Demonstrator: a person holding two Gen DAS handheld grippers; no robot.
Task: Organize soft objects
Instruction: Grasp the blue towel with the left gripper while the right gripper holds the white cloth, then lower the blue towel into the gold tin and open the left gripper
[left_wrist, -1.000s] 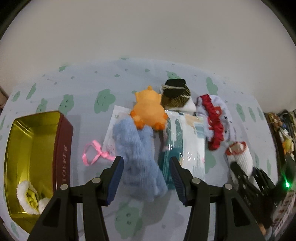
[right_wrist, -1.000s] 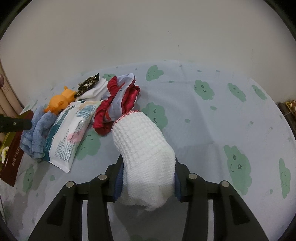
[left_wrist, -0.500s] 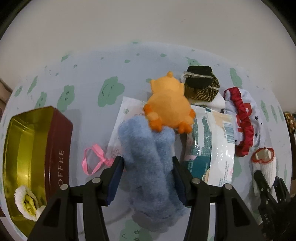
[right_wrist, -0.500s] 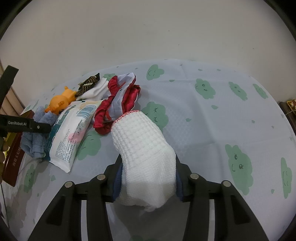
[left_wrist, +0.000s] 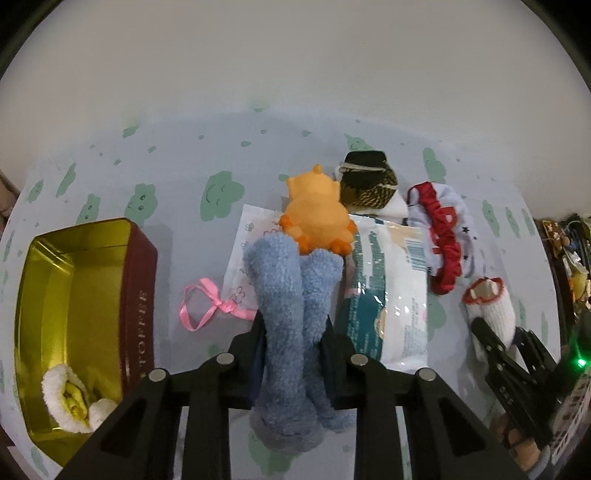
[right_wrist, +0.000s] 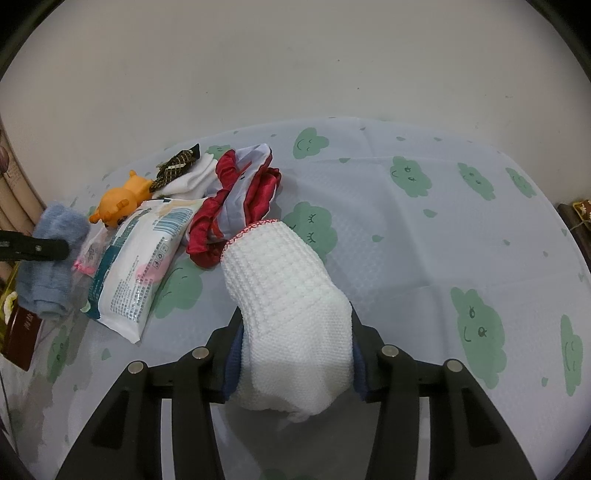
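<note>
The toy (left_wrist: 317, 214) sits behind the towel (left_wrist: 291, 295), with the tin (left_wrist: 85, 295) left of both.

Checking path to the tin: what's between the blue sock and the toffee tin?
Left wrist view: only a pink ribbon loop between blue sock and tin.

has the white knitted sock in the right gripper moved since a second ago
No. The white knitted sock sits in the right gripper with its red-trimmed cuff beside the red ruffled garment, as before, judged against the cloud print on the tablecloth.
</note>
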